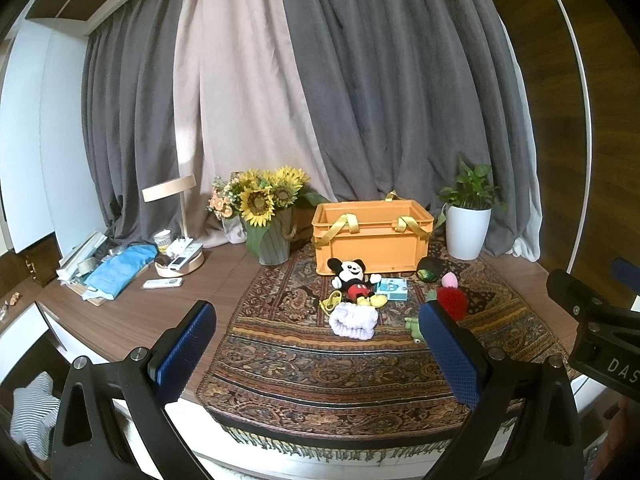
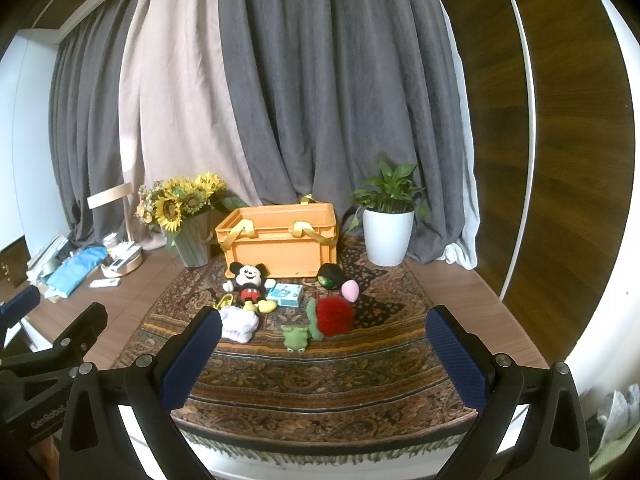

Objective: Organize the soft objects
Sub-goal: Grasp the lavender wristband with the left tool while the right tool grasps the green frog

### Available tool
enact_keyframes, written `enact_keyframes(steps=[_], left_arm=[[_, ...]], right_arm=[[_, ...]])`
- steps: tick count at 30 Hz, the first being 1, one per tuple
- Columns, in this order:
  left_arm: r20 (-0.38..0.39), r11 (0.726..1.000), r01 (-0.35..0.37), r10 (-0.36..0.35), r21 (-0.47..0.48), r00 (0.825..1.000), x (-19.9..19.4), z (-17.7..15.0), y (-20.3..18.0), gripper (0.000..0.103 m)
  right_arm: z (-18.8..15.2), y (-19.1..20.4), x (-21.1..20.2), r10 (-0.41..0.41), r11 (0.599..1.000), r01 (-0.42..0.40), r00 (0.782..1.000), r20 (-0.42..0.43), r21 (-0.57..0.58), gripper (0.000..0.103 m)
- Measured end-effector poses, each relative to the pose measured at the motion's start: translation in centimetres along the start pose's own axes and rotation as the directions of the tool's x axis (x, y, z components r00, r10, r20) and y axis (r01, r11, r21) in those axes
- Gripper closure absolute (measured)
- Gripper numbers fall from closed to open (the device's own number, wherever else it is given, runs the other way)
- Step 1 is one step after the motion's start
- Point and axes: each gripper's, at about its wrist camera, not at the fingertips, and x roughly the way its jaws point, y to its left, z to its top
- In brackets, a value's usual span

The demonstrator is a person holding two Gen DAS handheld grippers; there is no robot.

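Note:
An orange crate point(image 1: 372, 240) point(image 2: 280, 242) with yellow straps stands at the back of a patterned rug point(image 1: 340, 360) point(image 2: 320, 376). In front of it lie a mouse plush point(image 1: 356, 280) point(image 2: 250, 282), a white fluffy roll point(image 1: 354, 322) point(image 2: 240, 324), a red fuzzy plush point(image 1: 452, 302) point(image 2: 334, 316), a green frog toy point(image 2: 295, 338), a dark ball point(image 2: 330, 275), a pink egg shape point(image 2: 350, 290) and a small blue box point(image 1: 394, 289) point(image 2: 285, 295). My left gripper point(image 1: 320, 348) and right gripper point(image 2: 324, 356) hover open near the rug's front edge, holding nothing.
A sunflower vase point(image 1: 266, 216) point(image 2: 188, 220) stands left of the crate, a white potted plant point(image 1: 468, 220) point(image 2: 388, 226) right of it. Remotes, a lamp point(image 1: 176, 208) and blue cloth point(image 1: 120, 270) clutter the table's left end. Grey curtains hang behind.

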Motion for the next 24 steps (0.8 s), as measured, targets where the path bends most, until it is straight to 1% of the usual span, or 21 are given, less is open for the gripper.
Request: enact_keyframes(steps=[5,9,19,22,24], left_arm=[[-0.041,1.0,0.019,-0.018,0.009,0.999,2.1,-0.2,0.2,0.0],[-0.08,0.999,0.033,-0.032,0.013,0.996,4.0,-0.7,0.5,0.0],[-0.13,0.996,0.077,-0.071,0.043,0.989,10.1,-1.5,0.9,0.0],[-0.151,0.994,0.1,-0.091,0.053,0.984,12.6,-1.6,0.9,0.0],[-0.177,0.991,0.125,-0.113,0.056,0.978,14.5,-1.6,1.0,0.0]], right_arm=[[-0.5,0.1,1.2,-0.005,1.0,0.005,1.0,-0.018,0.005,0.0],[-0.9,0.5,2.8,-0.001,1.0,0.002,0.999,-0.05,0.012,0.0],[-2.3,2.0,9.0,0.023,0.999,-0.019,0.987,-0.16,0.028,0.001],[-2.8,2.2,11.4,0.03,0.999,-0.021,0.979,-0.201,0.044,0.002],[-3.1,2.4,12.9,0.028,0.999,-0.018,0.975,-0.221,0.051,0.003]])
